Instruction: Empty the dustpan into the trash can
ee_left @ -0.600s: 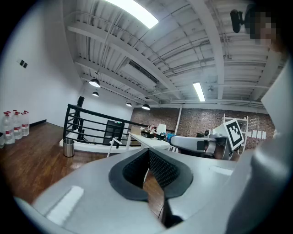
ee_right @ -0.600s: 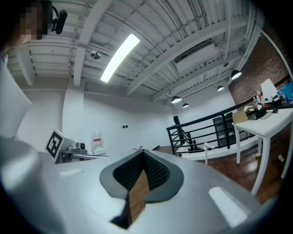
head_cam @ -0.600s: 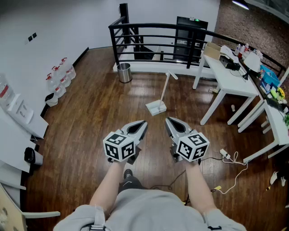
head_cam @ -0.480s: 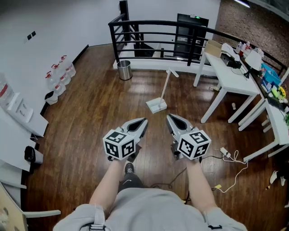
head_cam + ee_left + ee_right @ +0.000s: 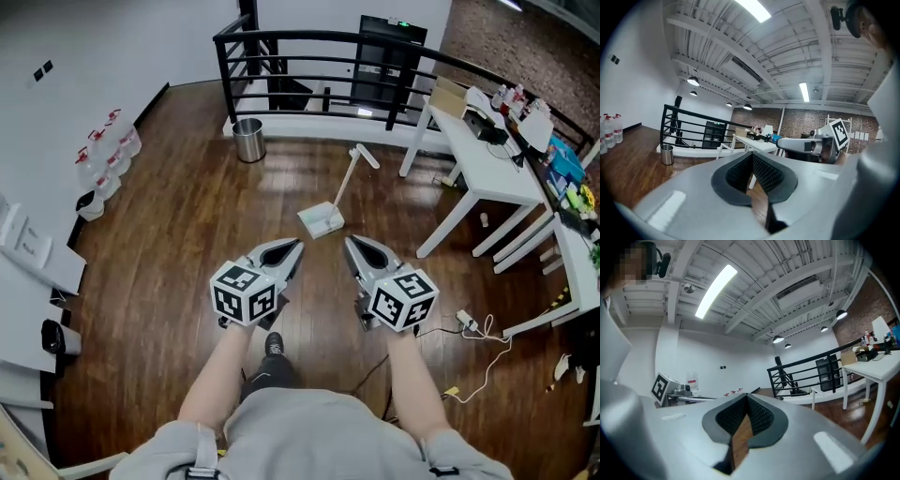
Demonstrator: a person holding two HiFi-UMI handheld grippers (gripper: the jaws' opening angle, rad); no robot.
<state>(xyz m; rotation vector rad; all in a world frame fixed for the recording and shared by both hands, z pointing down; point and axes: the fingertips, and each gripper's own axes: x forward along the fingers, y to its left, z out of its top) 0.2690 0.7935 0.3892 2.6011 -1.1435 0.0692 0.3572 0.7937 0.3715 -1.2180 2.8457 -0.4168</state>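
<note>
Scene slid slightly leftward; left hand-held gripper and right hand-held gripper stayed closed, empty. Dustpan lay on floor ahead of them; trash can stood beyond, at floor's far edge by railing.

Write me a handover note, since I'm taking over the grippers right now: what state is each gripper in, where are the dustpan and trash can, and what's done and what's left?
Left gripper: shut, empty, held out over the wood floor.
Right gripper: shut, empty, beside the left one.
Dustpan: white, on the floor just ahead of both grippers, long handle slanting up to the right; nothing touches it.
Trash can: metal, upright by the black railing, beyond the dustpan and to its left.
Done: nothing yet.
Left: grip the handle, carry the dustpan to the can, tip it in.
</note>
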